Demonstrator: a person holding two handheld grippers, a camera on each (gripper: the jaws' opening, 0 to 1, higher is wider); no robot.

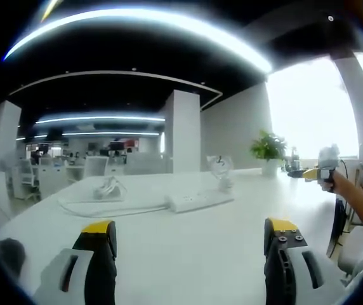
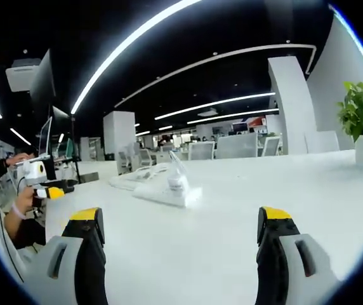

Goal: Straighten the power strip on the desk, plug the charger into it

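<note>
**Power strip untouched at mid-surface, both grippers wide open**

The power strip [image 1: 199, 201] is seen lying at a slant on the white surface [image 1: 188, 254], well ahead of the left gripper [image 1: 191, 244], whose jaws are spread wide with nothing between them. Just beyond the strip's right end a small clear-wrapped item, possibly the charger [image 1: 220, 170], is seen; what it is cannot be settled at this size. To the strip's left a loose white cord [image 1: 105, 190] is coiled.

In the right gripper view the strip [image 2: 165, 194] is seen end-on, and the right gripper [image 2: 178, 238] is likewise held open and empty.

The strip is judged rigid, light and smooth-cased, so sliding is expected when it is nudged; a hold across its narrow sides near one end is advised. Drag from the trailing cord should be expected.
</note>
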